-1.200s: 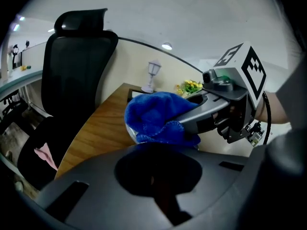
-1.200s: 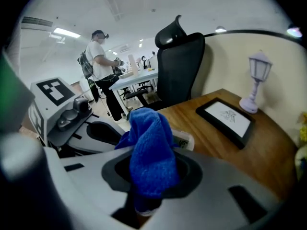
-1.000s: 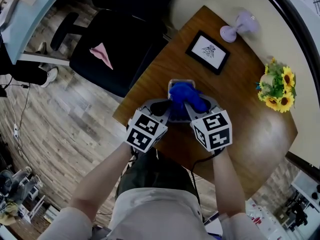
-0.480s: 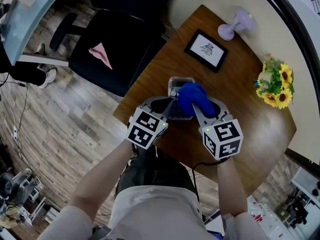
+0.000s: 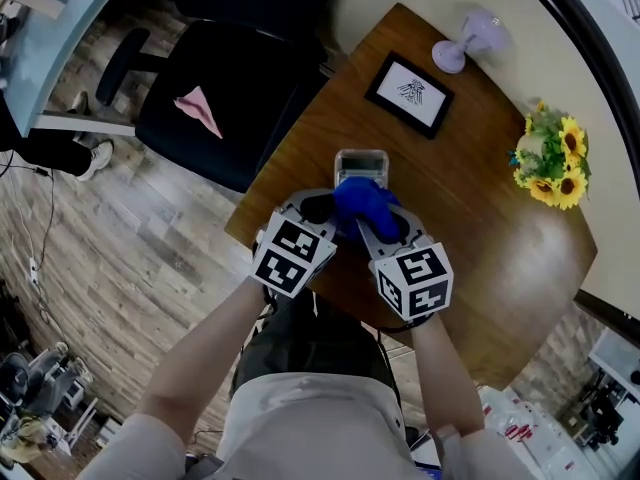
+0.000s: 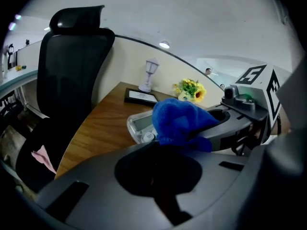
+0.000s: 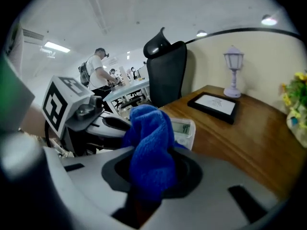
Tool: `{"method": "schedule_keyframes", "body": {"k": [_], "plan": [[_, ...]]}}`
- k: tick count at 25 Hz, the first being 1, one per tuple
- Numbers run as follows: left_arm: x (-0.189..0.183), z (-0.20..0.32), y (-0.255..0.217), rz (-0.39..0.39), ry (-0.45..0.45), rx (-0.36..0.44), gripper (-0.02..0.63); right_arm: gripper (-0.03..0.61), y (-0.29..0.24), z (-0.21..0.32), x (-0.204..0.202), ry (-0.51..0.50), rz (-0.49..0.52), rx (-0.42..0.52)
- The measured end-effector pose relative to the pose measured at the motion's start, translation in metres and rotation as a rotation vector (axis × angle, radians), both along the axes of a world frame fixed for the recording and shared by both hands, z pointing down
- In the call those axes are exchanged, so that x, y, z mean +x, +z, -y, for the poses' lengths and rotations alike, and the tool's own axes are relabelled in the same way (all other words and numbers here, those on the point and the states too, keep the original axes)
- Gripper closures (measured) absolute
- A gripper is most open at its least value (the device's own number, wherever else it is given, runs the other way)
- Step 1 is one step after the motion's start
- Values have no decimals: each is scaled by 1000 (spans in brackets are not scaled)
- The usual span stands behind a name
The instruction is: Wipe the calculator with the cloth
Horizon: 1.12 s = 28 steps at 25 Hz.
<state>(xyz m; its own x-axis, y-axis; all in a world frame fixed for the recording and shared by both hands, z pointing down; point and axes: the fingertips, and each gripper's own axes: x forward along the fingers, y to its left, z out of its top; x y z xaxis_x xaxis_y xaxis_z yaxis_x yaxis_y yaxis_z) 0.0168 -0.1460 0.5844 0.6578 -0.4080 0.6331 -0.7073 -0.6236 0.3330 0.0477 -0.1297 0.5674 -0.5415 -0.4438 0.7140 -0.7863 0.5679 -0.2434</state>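
— What has been moved?

— The soft blue cloth (image 5: 362, 200) has been pulled back, away from the black-edged picture frame (image 5: 408, 93). The right gripper (image 5: 368, 216) has been brought back with it.

— Where is the thing to be wiped?

— The small grey plastic calculator (image 5: 361, 163) is laid flat on the brown wooden table (image 5: 480, 238), near the frame, on the side toward the person. Its little screen is at the end closer to the frame, and that end is now left bare. The end farther from the frame is covered by the cloth.

— How are the tongs held?

— The cloth is pinched tight in the right gripper's jaws. The left gripper (image 5: 325, 216) is kept at the calculator's corner farthest from the frame. Its jaws are seen drawn close together, and it is judged that the corner is gripped there so the calculator is kept from sliding.

— Is the job done?

— Wiping is judged to be well under way. The buttons are being rubbed now. How clean the screen has been made cannot be told, so more strokes may be needed.
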Motion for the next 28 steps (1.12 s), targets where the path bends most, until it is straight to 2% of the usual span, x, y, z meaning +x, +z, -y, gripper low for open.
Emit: {"method": "schedule_keyframes", "body": {"k": [4,9,13,14,16,20,22,25,28], "plan": [[0,-1,1,-2,12,2,611,479,1,-2,13,-42,-75,15],[1,-1,0,1,47,12,611,477,2,0,47,27,-131,12],[2,0,1,16,58,26,611,483,4,6,80,65,-286,22],[2,-1,1,28,65,37,611,483,1,7,84,79,-277,19],[3,-1,1,40,72,50,611,483,-16,7,77,95,-182,17],[2,-2,1,13,56,17,611,482,-48,-3,25,25,-8,38],[1,-2,0,-4,45,2,611,479,-45,-12,2,17,67,-10],[2,-1,-2,-18,29,-5,611,478,-23,-22,-12,80,158,-97],[1,-1,-1,-13,13,-2,611,477,-4,-30,-13,84,187,-99]]}}
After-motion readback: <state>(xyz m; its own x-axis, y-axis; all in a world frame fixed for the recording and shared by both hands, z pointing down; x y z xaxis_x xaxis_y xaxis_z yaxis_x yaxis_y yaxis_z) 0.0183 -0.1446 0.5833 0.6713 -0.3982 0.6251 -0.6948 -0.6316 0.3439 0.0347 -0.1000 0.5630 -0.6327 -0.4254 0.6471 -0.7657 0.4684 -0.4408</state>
